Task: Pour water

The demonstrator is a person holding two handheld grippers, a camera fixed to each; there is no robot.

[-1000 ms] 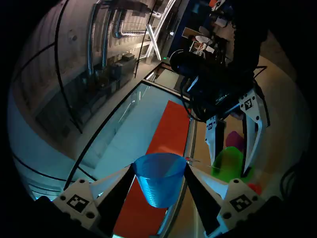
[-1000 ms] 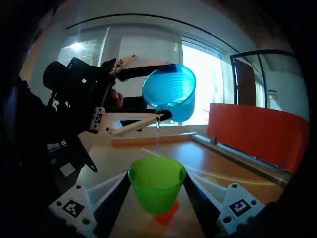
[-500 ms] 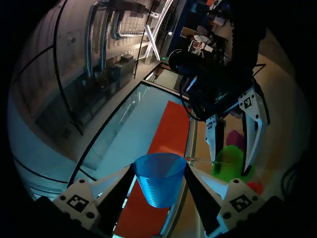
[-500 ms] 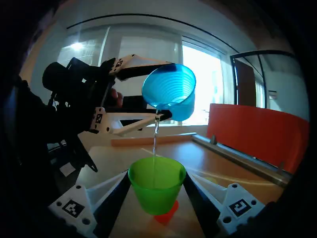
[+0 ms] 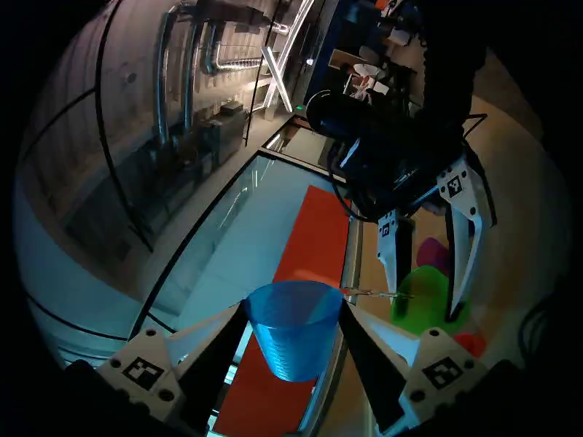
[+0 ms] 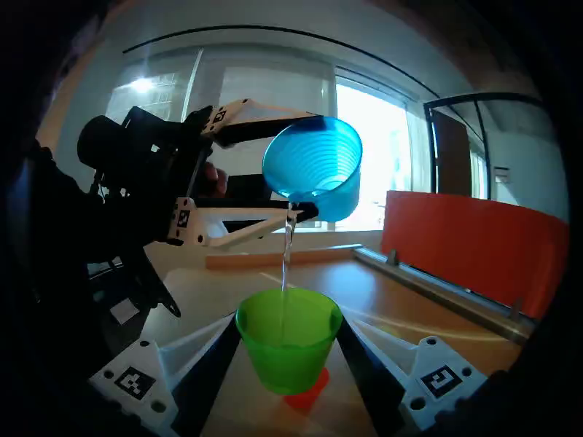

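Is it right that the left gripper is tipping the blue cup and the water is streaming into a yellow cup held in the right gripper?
Not quite: the right gripper holds a green cup, not a yellow one; the right gripper view shows it. The left gripper is tipping the blue cup and the water is streaming into the green cup.

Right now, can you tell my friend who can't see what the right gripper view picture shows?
A tilted blue ribbed plastic cup, held in the left gripper, pours a thin stream of water down into a green plastic cup gripped by the right gripper, over a wooden table.
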